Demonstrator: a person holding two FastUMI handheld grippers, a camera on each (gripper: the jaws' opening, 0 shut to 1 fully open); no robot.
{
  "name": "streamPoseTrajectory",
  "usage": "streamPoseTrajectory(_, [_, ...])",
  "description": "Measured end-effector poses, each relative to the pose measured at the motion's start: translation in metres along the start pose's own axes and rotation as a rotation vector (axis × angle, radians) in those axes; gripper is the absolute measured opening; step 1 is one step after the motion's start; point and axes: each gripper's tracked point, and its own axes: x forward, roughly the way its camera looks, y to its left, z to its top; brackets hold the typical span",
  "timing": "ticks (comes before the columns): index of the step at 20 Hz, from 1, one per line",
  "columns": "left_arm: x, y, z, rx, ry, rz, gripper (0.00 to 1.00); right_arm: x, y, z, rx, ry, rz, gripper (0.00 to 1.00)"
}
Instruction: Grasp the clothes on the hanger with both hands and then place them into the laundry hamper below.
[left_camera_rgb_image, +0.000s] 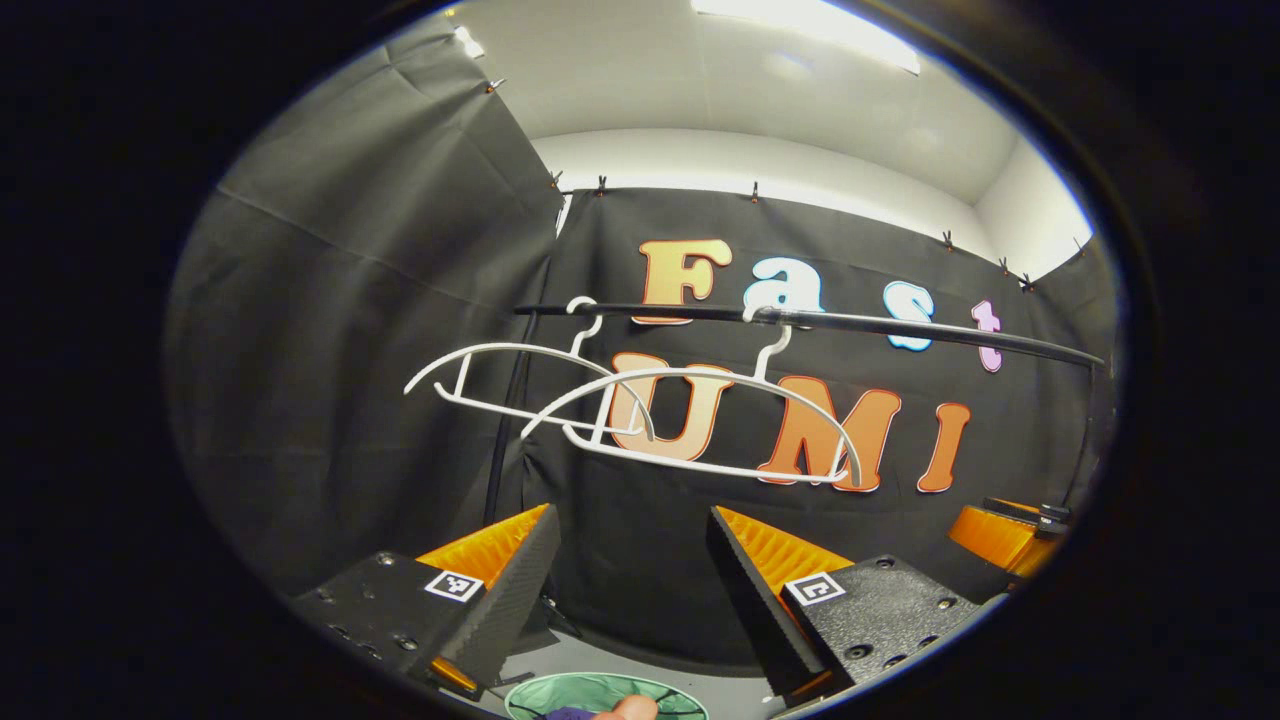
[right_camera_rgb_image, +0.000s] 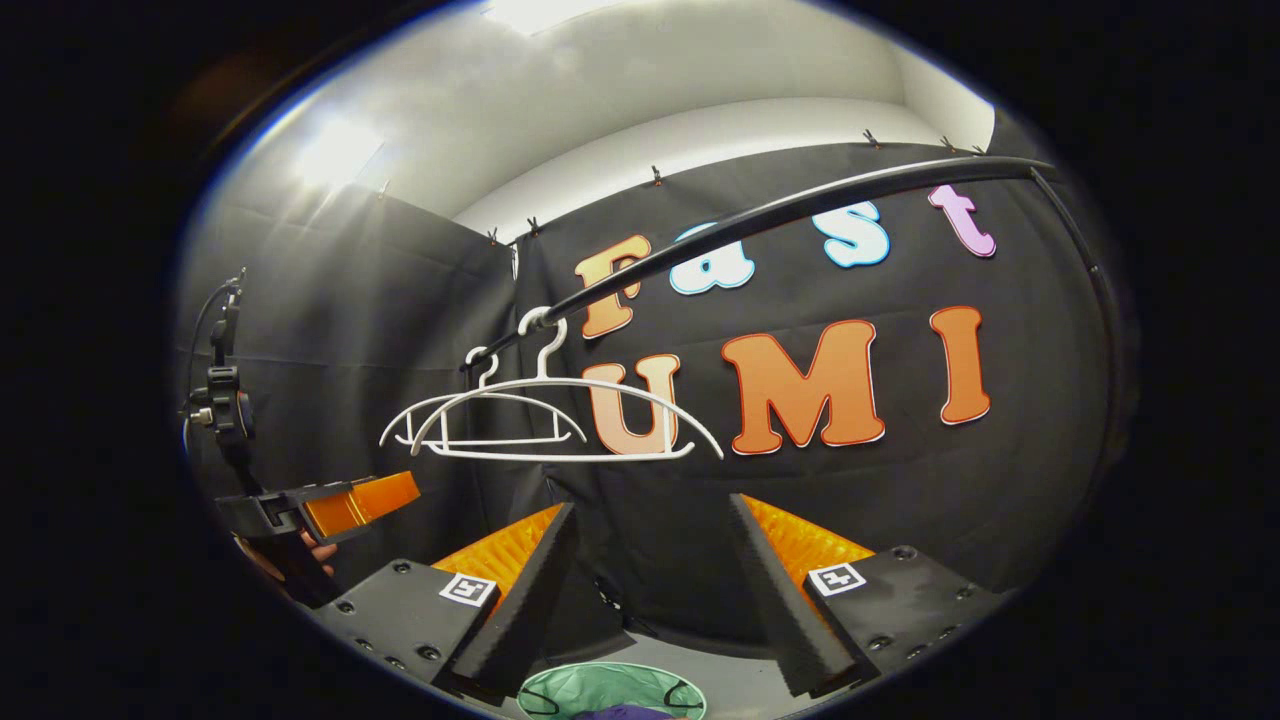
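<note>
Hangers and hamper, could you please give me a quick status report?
Both grippers open, holding nothing. Two white hangers bare on the rail. Green hamper below, purple cloth inside. Nothing in the way.

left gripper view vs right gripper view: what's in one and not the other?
Left gripper view alone: the right tool at its right edge, seen from the side.
Right gripper view alone: the left tool at its left edge, with a hand under it.
Both: two bare white plastic hangers on a black metal rail, and a round green laundry hamper below with purple cloth inside.
</note>
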Motion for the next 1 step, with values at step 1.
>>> streamPoseTrajectory(1, [0.0012, 0.0006, -0.0011, 0.002, 0.001, 0.0, 0.91, -0.0004, -0.0008, -0.0004, 0.0, 0.002, -0.002, 0.89])
